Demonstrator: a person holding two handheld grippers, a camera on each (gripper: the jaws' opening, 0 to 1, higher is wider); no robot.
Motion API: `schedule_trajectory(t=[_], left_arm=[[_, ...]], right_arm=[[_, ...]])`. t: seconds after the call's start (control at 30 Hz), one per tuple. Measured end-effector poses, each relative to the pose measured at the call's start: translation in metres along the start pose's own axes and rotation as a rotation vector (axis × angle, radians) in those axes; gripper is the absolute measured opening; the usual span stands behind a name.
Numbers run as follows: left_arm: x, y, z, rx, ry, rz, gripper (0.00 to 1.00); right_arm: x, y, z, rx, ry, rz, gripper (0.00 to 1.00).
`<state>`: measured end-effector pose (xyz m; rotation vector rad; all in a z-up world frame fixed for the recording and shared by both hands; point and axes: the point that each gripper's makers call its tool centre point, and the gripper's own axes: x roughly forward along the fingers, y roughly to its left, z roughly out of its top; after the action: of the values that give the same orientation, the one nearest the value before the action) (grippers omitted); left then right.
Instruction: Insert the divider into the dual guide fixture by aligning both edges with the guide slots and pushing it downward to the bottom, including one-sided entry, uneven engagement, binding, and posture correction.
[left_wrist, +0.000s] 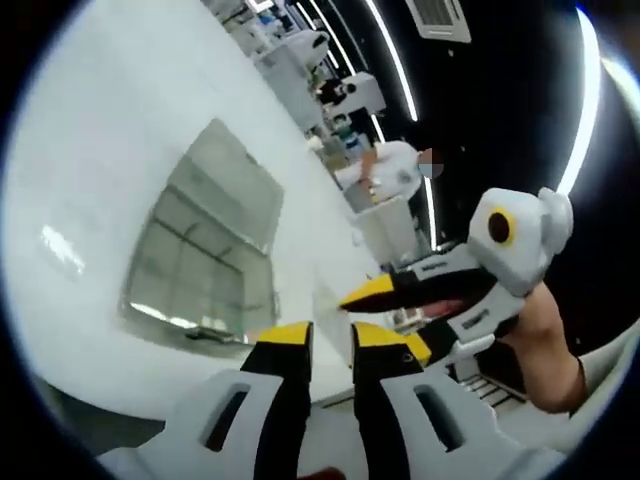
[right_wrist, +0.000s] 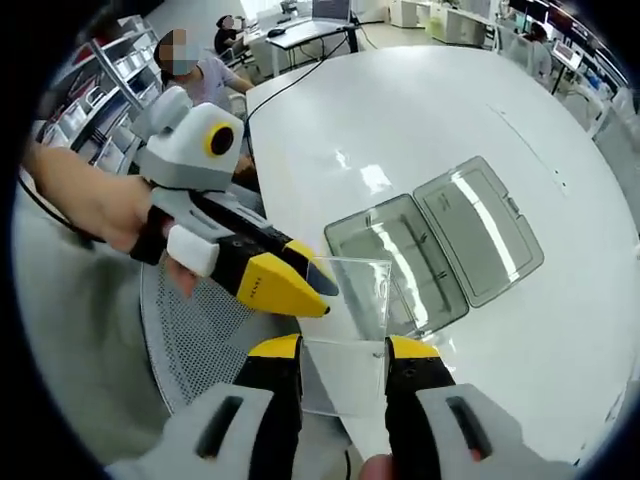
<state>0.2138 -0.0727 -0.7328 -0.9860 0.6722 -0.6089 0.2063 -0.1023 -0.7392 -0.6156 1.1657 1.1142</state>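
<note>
The divider (right_wrist: 350, 300), a clear plastic sheet, is held up above the white counter (right_wrist: 420, 110), just beside the near corner of the clear hinged box (right_wrist: 440, 245), which lies open with its lid folded flat. The right gripper (right_wrist: 343, 350) has its yellow-tipped jaws at the sheet's lower edge, apparently grasping it, though the clear plastic makes contact hard to confirm. The left gripper (right_wrist: 300, 285), held by a hand (right_wrist: 110, 215), is clenched on the sheet's left edge. A perforated grey mat (right_wrist: 195, 340) lies beneath.

In the left gripper view, the right gripper (left_wrist: 385, 292) and the box (left_wrist: 205, 245) show.
</note>
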Motion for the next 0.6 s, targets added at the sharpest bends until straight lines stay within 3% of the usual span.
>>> schedule_trajectory(t=[0.6], left_arm=[[0.0013,-0.0007,0.0006,-0.061,-0.026,-0.019,0.00]], right_arm=[[-0.0013,-0.0006,0.0003,0.022,-0.013,0.001,0.27]])
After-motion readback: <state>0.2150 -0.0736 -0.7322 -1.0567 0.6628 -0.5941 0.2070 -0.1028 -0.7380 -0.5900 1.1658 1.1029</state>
